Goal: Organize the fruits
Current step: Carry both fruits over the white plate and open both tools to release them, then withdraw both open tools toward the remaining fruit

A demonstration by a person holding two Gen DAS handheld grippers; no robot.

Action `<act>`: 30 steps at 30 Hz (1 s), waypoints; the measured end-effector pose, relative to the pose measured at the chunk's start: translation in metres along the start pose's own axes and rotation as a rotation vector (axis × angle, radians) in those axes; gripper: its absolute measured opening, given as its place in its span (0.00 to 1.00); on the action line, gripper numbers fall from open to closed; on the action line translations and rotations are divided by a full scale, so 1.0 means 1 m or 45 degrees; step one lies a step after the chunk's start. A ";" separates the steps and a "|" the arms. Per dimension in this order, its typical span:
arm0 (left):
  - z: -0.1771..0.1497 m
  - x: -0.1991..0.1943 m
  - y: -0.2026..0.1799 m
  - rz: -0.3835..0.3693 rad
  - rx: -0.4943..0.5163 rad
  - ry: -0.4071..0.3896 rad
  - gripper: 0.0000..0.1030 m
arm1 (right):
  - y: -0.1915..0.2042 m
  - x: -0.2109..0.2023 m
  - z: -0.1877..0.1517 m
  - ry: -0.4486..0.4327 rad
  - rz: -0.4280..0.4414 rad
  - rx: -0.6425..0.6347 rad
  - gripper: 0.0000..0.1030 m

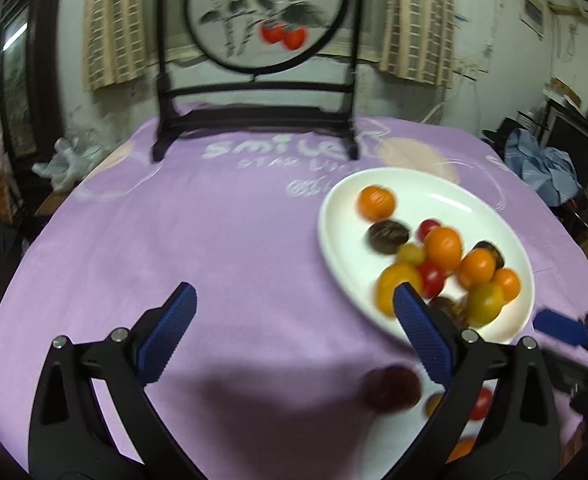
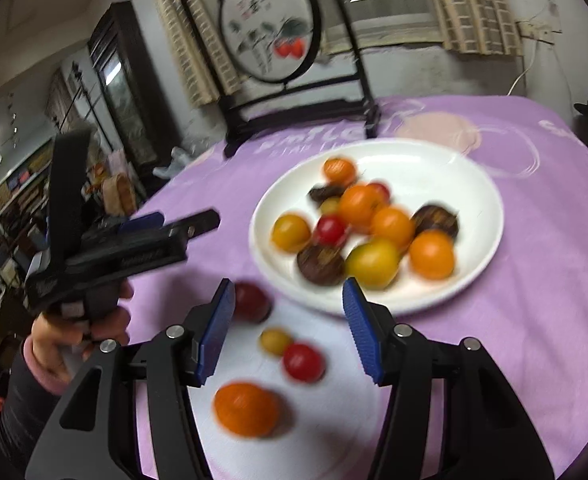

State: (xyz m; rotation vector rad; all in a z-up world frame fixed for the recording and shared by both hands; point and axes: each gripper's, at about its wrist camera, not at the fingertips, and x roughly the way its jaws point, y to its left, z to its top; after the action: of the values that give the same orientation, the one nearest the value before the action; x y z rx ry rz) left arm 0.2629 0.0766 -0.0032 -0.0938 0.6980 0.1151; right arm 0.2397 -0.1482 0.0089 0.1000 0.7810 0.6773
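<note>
A white oval plate (image 1: pixel 445 196) (image 2: pixel 433 160) on the purple cloth holds several small fruits: orange (image 2: pixel 431 255), yellow (image 2: pixel 373 263), red (image 2: pixel 331 229) and dark brown (image 2: pixel 320 265). Loose fruits lie on the cloth in front of it: a dark red one (image 2: pixel 251 301) (image 1: pixel 391 389), a small yellow one (image 2: pixel 274 340), a red one (image 2: pixel 303 361) and an orange one (image 2: pixel 246 409). My right gripper (image 2: pixel 290 312) is open and empty above the loose fruits. My left gripper (image 1: pixel 294 312) is open and empty, left of the plate; it shows in the right wrist view (image 2: pixel 166 226).
A dark wooden stand with a round painted screen (image 1: pixel 262 16) stands at the table's far side. The purple tablecloth (image 1: pixel 194 220) covers the round table. Clutter and furniture surround the table. The right gripper's blue fingertip (image 1: pixel 557 326) shows at the left wrist view's right edge.
</note>
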 end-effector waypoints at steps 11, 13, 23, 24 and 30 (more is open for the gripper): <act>-0.019 -0.017 0.012 0.015 -0.026 0.029 0.98 | 0.029 0.002 -0.035 0.162 -0.048 -0.106 0.55; -0.020 -0.018 0.010 0.039 -0.009 0.029 0.98 | 0.027 0.006 -0.036 0.191 -0.036 -0.095 0.55; -0.020 -0.012 0.014 0.045 -0.033 0.070 0.98 | 0.040 0.020 -0.049 0.290 -0.068 -0.201 0.55; -0.021 -0.012 0.014 0.046 -0.030 0.071 0.98 | 0.040 0.022 -0.049 0.298 -0.071 -0.206 0.55; -0.022 -0.011 0.012 0.050 -0.014 0.076 0.98 | 0.042 0.028 -0.053 0.330 -0.093 -0.231 0.55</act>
State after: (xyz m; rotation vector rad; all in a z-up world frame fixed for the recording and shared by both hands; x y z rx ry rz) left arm 0.2388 0.0849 -0.0128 -0.0945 0.7590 0.1545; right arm 0.1957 -0.1068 -0.0326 -0.1836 0.9624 0.6966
